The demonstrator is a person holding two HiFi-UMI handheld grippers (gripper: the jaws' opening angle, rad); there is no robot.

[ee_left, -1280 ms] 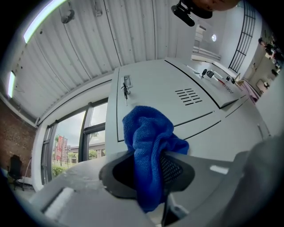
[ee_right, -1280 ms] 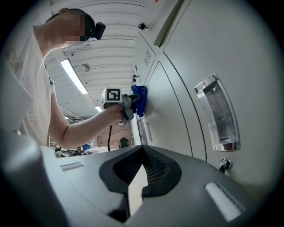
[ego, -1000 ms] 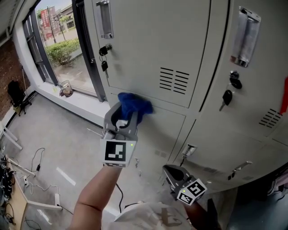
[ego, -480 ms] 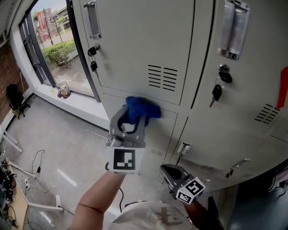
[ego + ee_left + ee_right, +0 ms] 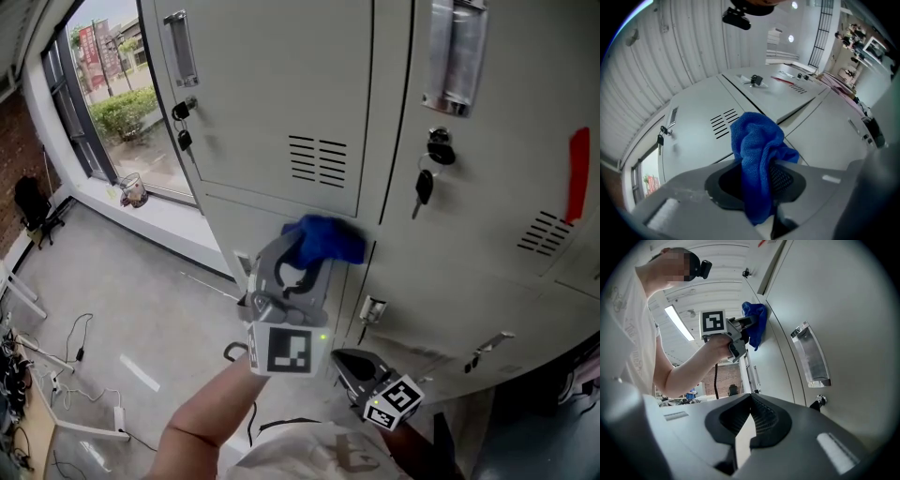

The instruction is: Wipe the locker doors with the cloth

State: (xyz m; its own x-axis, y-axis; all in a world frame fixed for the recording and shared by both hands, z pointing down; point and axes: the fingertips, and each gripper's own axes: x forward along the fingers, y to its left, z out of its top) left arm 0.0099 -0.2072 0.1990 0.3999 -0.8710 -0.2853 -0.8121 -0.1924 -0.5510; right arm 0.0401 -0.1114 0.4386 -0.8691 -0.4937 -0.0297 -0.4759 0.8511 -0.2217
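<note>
In the head view the left gripper [image 5: 302, 255] reaches up and forward to the pale grey metal locker doors [image 5: 267, 84], its jaws clamped on a bunched blue terry cloth [image 5: 326, 240]. The cloth sticks out past the jaw tips and is pressed on the horizontal seam below the upper door, just under the black louvred vent slots [image 5: 317, 160] and beside the vertical gap between two locker columns. A dark key [image 5: 424, 185] hangs from the lock of the next door to the right, under a silver recessed handle [image 5: 453, 54]. The right gripper [image 5: 347, 357] sits low, near the person's body and well apart from the cloth, pointing at the lower doors. In the left gripper view the two jaws pinch the cloth's lower fold between them, while the rest of it billows forward against the door, with the vent slots just to its left. In the right gripper view the jaws are closed together with nothing between them; beyond them the left gripper holds the cloth on the door surface, above a clear handle.
</note>
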